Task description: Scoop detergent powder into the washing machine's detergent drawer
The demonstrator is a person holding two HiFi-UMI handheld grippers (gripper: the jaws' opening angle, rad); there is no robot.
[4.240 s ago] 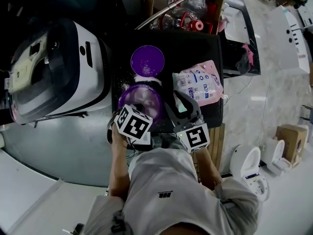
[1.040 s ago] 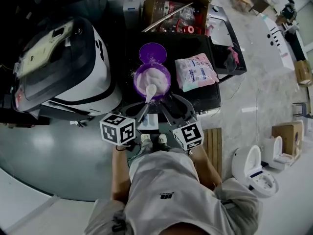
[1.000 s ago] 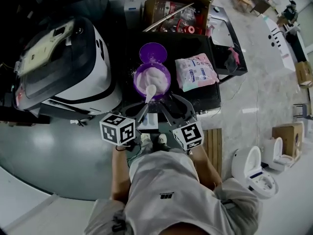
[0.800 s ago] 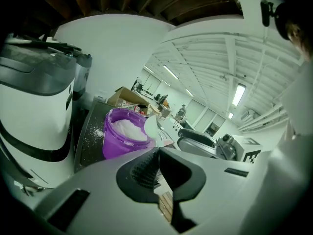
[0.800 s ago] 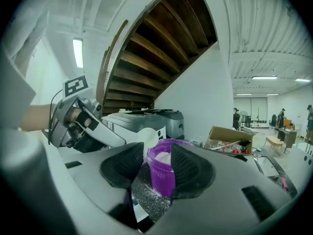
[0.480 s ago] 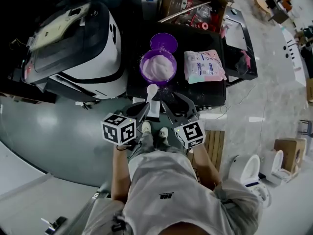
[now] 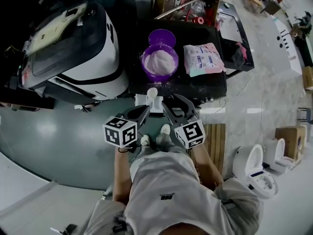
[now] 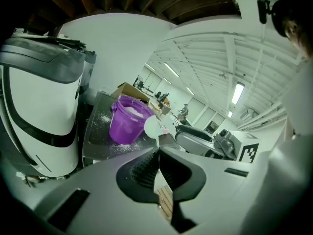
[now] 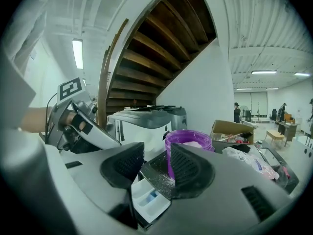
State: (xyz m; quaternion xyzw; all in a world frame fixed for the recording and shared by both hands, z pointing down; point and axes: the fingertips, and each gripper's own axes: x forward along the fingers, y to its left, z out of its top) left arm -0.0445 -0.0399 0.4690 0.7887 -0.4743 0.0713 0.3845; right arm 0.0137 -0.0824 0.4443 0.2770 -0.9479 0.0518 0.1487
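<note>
A purple tub (image 7: pixel 160 62) of white powder stands on the black table (image 7: pixel 198 86), with its purple lid (image 7: pixel 162 35) lying behind it. My left gripper (image 7: pixel 145 111) is shut on the handle of a white spoon (image 7: pixel 152 92), whose bowl hangs over the white detergent drawer (image 7: pixel 141 101) at the table's front edge. In the left gripper view the spoon (image 8: pixel 153 127) sticks up from the shut left gripper (image 8: pixel 158 153), in front of the tub (image 8: pixel 126 120). My right gripper (image 9: pixel 156 163) stands open and empty above the drawer (image 9: pixel 146 199), near the tub (image 9: pixel 188 140).
A white washing machine (image 7: pixel 68 48) stands left of the table. A pink detergent bag (image 7: pixel 204 59) lies right of the tub. A cardboard box (image 7: pixel 188 1) of bottles sits behind. Spilled powder dusts the table around the tub. The person's shoes (image 7: pixel 165 129) are below the drawer.
The left gripper has drawn the spoon back from over the tub to above the drawer at the table's front. The head view has shifted; the right gripper stays beside it, open.
</note>
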